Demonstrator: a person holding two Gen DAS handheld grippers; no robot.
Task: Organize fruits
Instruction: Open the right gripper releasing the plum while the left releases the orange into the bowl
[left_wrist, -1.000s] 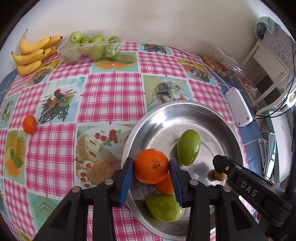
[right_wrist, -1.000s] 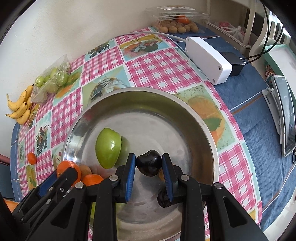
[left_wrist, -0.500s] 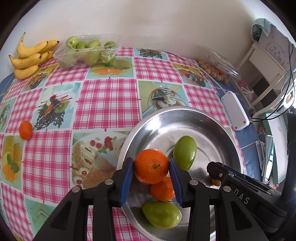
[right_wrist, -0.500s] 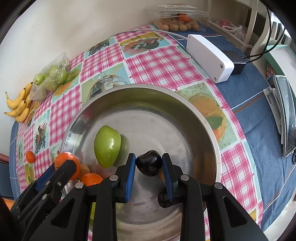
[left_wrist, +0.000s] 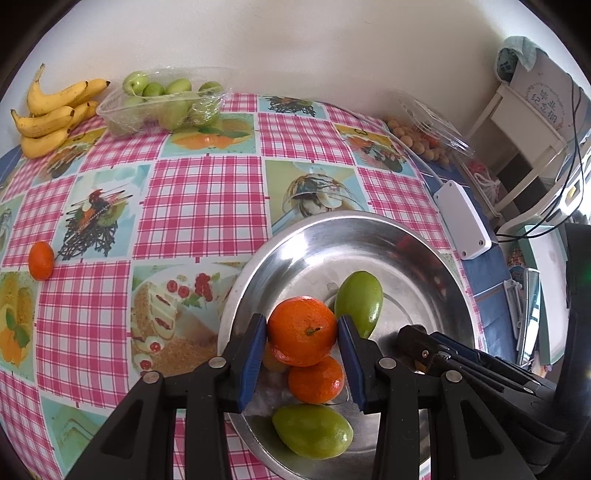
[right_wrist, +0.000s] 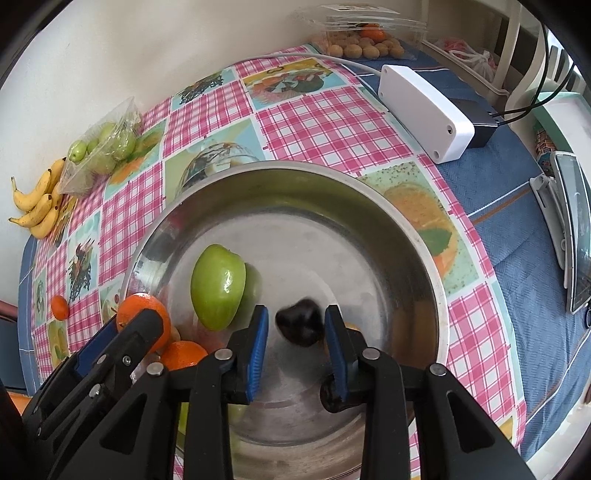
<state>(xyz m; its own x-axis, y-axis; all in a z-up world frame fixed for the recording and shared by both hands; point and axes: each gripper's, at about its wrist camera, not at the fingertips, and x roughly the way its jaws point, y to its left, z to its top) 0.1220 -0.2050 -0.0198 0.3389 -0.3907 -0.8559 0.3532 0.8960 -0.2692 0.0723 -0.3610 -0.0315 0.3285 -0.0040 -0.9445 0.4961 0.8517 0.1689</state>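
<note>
1. While the orange (left_wrist: 301, 330) hangs over the bowl (left_wrist: 424, 258), the left gripper (left_wrist: 301, 354) fingers pinch it.
2. Right gripper (right_wrist: 293, 341) fingers are opening around the dark fruit (right_wrist: 300, 325), apparently dropping into the bowl.
3. Next, probably: release the orange beside the green fruit (left_wrist: 358, 301).
4. One small orange (left_wrist: 40, 260) waits on the surface.

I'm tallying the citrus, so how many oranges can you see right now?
3, plus maybe one more. One orange sits in the left tool over the bowl, another lies beneath it, a small one on the tablecloth; the far clear box shows something orange.
</note>
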